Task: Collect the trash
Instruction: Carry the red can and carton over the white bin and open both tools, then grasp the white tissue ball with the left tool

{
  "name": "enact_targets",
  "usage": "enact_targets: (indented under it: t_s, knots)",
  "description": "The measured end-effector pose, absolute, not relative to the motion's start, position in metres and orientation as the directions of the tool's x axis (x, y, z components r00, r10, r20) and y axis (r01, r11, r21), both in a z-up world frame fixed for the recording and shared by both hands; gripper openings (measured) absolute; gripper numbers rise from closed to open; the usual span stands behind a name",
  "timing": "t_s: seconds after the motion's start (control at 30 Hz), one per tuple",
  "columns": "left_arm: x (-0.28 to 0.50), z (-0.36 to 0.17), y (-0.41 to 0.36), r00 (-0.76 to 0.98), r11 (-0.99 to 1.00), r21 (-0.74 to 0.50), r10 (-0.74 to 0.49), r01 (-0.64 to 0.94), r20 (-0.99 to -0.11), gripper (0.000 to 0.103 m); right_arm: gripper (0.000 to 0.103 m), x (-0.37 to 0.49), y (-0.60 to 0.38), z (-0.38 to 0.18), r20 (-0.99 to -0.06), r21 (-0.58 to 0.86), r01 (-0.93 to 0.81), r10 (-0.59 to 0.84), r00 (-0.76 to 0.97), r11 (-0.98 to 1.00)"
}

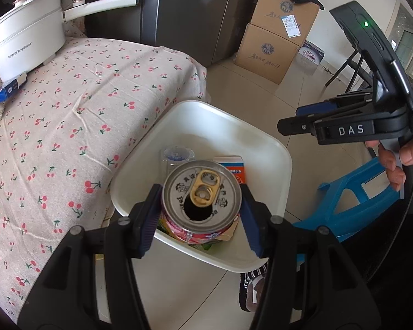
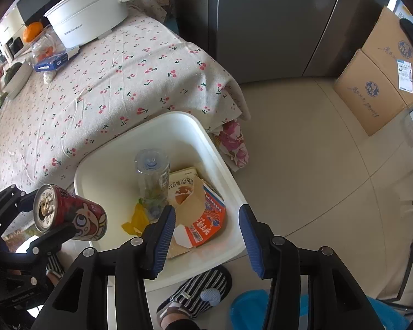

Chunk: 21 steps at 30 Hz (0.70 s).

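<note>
A lived-in home, probably its kitchen-dining corner: a cherry-print tablecloth (image 2: 118, 82), a white electric pot (image 2: 88, 13), a steel fridge (image 2: 275, 22) and stacked cardboard boxes (image 1: 278, 35).

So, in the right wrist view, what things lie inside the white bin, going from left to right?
Yellow wrapper → clear plastic bottle → orange carton, all inside the white bin.

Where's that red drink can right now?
The red can is clamped in the left gripper, held over the near edge of the white bin beside the cherry-print table; the right wrist view shows it at lower left.
</note>
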<state>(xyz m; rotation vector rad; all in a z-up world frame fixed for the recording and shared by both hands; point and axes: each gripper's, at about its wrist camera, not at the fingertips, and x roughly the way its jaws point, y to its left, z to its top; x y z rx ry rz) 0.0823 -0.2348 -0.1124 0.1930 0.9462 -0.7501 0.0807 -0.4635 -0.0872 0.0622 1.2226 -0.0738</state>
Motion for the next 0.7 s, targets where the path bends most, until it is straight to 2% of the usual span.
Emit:
enact_targets:
  t_s: [0.2,0.33,0.43,0.53,0.7]
  knots:
    - [0.081,-0.115,-0.242,0.347,0.717,-0.149,-0.494,0.681,-0.797,0.058,0.052,0.081,-0.465,-0.086,-0.939,0.01,0.099,-0.025,0.343,0.995]
    - [0.081,-0.105,-0.235,0.364,0.743,-0.119,-0.453,0.659,-0.814,0.082,0.06,0.08,-0.465,-0.085,-0.937,0.006,0.104,-0.031,0.347,0.995]
    - [0.08,-0.095,-0.224,0.392,0.767,-0.091,-0.422,0.635,-0.817,0.084,0.06,0.08,-0.465,-0.083,-0.935,0.006,0.106,-0.032,0.354,0.994]
    - [0.083,-0.088,-0.206,0.411,0.797,-0.1,-0.409,0.595,-0.815,0.089,0.061,0.081,-0.463,-0.08,-0.932,0.014,0.106,-0.025,0.362,0.994]
    - [0.091,-0.08,-0.173,0.451,0.848,-0.11,-0.381,0.518,-0.807,0.092,0.062,0.083,-0.453,-0.074,-0.925,0.021,0.09,-0.015,0.38,0.996]
